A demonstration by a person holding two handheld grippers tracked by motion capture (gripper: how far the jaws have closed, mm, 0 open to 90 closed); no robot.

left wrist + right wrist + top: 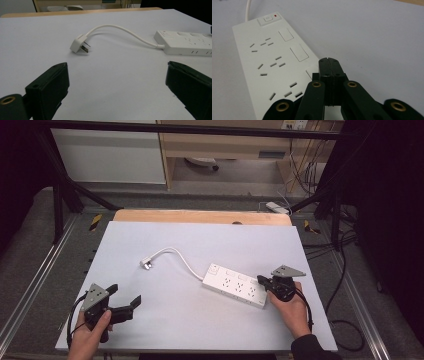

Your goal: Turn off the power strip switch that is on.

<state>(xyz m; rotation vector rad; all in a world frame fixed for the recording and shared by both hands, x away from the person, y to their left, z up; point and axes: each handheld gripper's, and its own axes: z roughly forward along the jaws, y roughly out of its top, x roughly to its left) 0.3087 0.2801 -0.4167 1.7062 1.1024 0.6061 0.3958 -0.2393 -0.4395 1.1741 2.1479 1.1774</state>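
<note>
White plastic power strip [234, 286] lies right of centre in the high view, slanting down toward the lower right, on the pale grey table sheet [165, 320]. Its white cable [184, 259] arcs to the upper left and ends in a flat white plug [146, 263] lying loose on the sheet.

My right gripper [265, 282] sits at the strip's lower-right end with its jaws pressed together. In the right gripper view those closed tips [328, 61] hover over the strip's top face by the blank white covers, though I cannot tell whether they touch it. My left gripper [125, 297], in the lower left of the high view, has its jaws spread wide and holds nothing.

If I press down at this end, the strip could tip or skid across the smooth sheet, since nothing pins its far end. Dragging it would pull the cable and swing the plug out of my left gripper's line.

The left gripper view shows the plug [79, 45] lying with its metal prongs pointing to the right of the frame, which the high view is too small to reveal. The right gripper view shows a switch with a red dot [269, 18] at the strip's upper-left end.
</note>
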